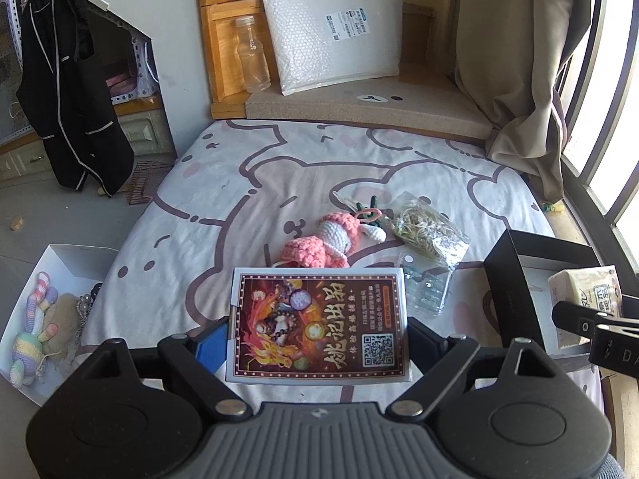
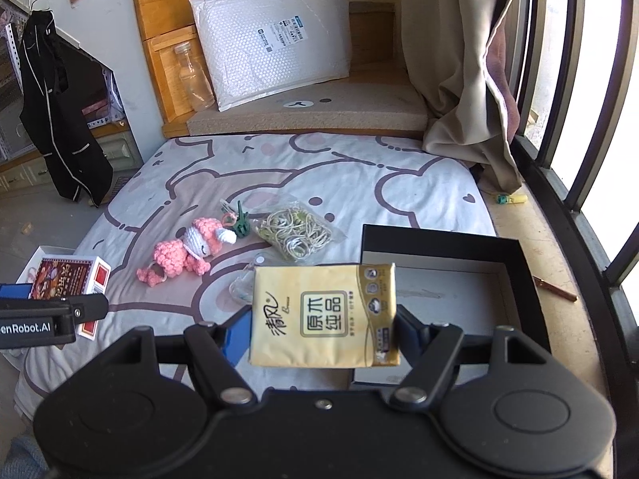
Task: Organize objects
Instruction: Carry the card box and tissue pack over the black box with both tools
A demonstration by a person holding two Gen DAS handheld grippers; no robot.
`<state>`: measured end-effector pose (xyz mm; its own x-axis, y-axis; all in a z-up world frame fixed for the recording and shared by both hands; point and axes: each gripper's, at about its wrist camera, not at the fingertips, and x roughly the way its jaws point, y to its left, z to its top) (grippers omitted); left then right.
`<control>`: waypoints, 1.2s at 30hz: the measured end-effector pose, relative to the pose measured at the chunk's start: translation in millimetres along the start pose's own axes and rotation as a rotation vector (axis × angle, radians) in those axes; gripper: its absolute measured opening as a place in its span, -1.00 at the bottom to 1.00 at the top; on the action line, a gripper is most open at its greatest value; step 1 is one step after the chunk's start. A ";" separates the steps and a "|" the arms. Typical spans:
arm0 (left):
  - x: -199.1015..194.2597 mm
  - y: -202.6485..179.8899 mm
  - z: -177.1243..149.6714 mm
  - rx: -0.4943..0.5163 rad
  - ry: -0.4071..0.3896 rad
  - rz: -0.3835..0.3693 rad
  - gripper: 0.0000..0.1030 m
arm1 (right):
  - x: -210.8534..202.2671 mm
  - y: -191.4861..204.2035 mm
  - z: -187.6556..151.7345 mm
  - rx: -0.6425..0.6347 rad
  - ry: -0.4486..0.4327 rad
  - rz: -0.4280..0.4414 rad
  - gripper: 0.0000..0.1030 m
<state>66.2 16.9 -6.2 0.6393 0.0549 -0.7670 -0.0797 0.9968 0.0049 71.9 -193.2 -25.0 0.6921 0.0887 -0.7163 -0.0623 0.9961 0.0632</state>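
Left hand-held gripper (image 1: 318, 343): clamped on the sides of a flat white-edged box with a dark red printed face (image 1: 318, 327), held clear above the bed; the fingers grip its two long edges.
Box axis: long axis runs straight ahead along the fingers, printed face up, its far short end pointing toward the pink crocheted doll (image 1: 319, 241).
Left destination: an open white cardboard box (image 1: 60, 257) stands low on the left of the left wrist view, beside the bed, and already holds a pastel striped knitted toy (image 1: 30, 343). I judge the printed box belongs there, so the coming move would swing it leftward and down.
Right hand-held gripper (image 2: 324, 329): clamped on a yellow soft pack of paper tissues (image 2: 324, 315), gripped across its width and lifted off the bed.
Tissue pack axis: nearly square, label upward, its text reading across the fingers; slightly tilted, right side lower.
Right destination: an open black shallow box with a pale floor (image 2: 439, 291) lies just ahead and to the right of the pack, at the bed's window edge. The right hand is clearly the nearer one, and a short carry forward and rightward should bring the pack over it.
Left on the bed (image 2: 359, 183): the doll, a clear bag of tangled yellowish rubber bands (image 2: 297, 233) and a small clear plastic packet (image 1: 425, 285), between the two hands.
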 end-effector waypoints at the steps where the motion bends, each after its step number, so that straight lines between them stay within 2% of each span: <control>1: 1.4 -2.6 0.0 0.002 0.003 -0.005 0.72 | -0.1 -2.3 0.4 0.000 0.000 -0.004 0.42; 22: 26.3 -86.2 13.4 0.061 0.024 -0.109 0.72 | -7.7 -83.3 1.6 0.053 -0.005 -0.083 0.42; 36: 45.8 -151.2 15.7 0.074 0.057 -0.217 0.72 | -7.9 -145.1 -7.3 0.136 0.010 -0.118 0.42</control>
<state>119.5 -130.4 -32.1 0.5909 -0.1620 -0.7903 0.1121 0.9866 -0.1185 70.2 -338.4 -33.6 0.6820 -0.0281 -0.7308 0.1170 0.9906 0.0711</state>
